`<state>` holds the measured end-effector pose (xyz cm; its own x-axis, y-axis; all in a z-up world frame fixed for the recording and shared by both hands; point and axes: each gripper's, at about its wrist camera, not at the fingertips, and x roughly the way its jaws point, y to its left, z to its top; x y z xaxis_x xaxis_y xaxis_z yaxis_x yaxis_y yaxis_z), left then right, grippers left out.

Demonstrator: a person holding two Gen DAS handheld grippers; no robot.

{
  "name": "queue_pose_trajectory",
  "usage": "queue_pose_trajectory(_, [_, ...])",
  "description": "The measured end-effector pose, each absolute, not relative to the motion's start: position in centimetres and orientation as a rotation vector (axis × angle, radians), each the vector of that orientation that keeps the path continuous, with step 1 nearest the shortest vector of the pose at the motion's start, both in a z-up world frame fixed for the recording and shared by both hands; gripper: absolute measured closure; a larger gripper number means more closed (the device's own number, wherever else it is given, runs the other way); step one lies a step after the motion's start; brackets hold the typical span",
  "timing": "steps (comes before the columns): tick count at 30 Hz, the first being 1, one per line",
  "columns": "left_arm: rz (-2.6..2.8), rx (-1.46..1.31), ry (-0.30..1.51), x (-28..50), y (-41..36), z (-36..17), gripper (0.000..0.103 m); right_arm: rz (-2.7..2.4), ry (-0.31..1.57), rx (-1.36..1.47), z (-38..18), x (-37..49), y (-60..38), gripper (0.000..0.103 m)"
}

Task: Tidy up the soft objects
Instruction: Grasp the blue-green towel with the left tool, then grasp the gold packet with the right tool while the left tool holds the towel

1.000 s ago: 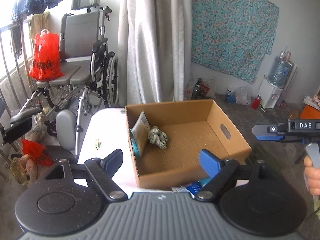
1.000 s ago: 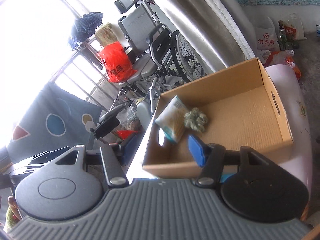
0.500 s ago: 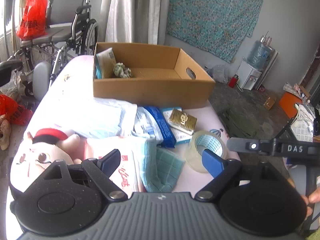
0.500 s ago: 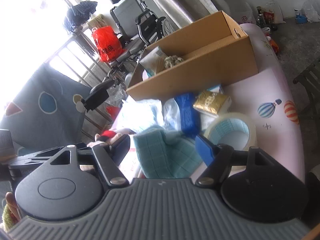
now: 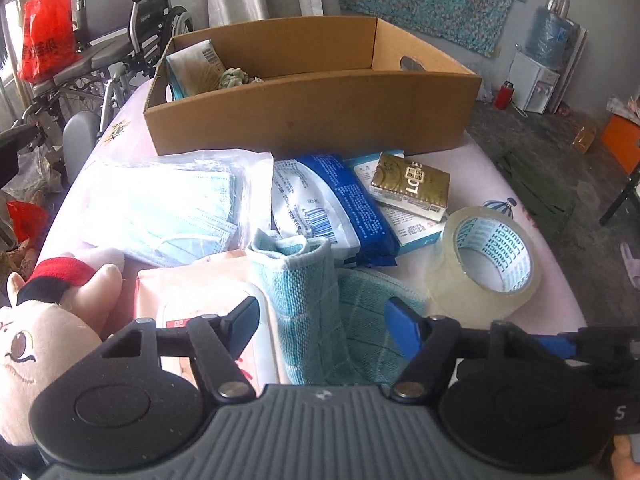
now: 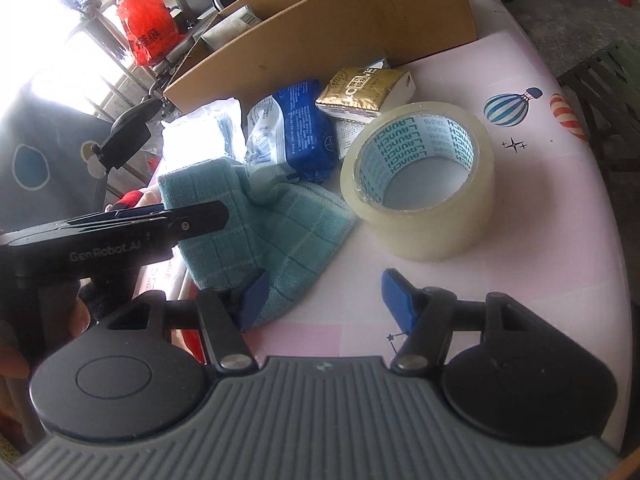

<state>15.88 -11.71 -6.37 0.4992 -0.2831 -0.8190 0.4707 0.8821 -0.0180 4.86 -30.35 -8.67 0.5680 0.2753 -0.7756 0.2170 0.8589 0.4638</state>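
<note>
A teal checked cloth [image 5: 304, 312] lies crumpled on the pink table [image 6: 532, 184], one fold standing up like a ridge. Just left of it sits a pink pack of wipes [image 5: 192, 300], and a plush piglet [image 5: 44, 344] with a red band sprawls at the table's left edge. Behind them lies a clear bag of blue face masks [image 5: 168, 204]. Further back stands the open cardboard box [image 5: 320, 116], a greenish scrunchie [image 5: 238, 77] resting inside beside a leaning packet [image 5: 196, 68].

Your left gripper [image 5: 322, 322] and right gripper [image 6: 320, 292] share ribbed grey bodies, black disc housings, silver pivot screws and blue fingertip pads [image 6: 394, 294]; "GenRobot.AI" marks one side.
</note>
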Motion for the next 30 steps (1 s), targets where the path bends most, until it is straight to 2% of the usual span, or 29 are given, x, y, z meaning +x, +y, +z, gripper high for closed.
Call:
queue_pose_trajectory(2, [-0.448,0.253,0.966,16.3,-12.4,-7.4,0.055,0.033,0.984,0.565,-8.9,5.1,-30.6,0.041])
queue_pose_trajectory(4, [-0.425,0.276,0.978,16.7,-12.8,-8.0,0.078,0.028,0.982,0.567,-9.0,5.1,-31.0,0.041])
queue_pose_trajectory(6, [-0.392,0.312,0.955,16.6,-13.0,-8.2,0.095,0.022,0.977,0.57,-9.0,5.0,-31.3,0.041])
queue_pose_trajectory(11, [-0.393,0.286,0.956,16.2,-12.3,-7.6,0.096,0.008,0.923,0.558,-7.5,4.4,-32.8,0.041])
queue_pose_trajectory(17, [-0.499,0.151,0.994,14.4,-11.0,-5.8,0.096,0.045,0.779,0.507,-2.4,4.6,-35.3,0.041])
queue_pose_trajectory(22, [-0.56,0.092,1.07,12.5,-11.2,-7.1,0.096,0.081,0.775,0.353,-0.8,8.9,-36.0,0.03])
queue_pose_trajectory(30, [-0.595,0.057,1.148,11.9,-12.0,-10.0,0.096,0.199,0.883,0.007,-3.8,17.8,-33.3,0.018])
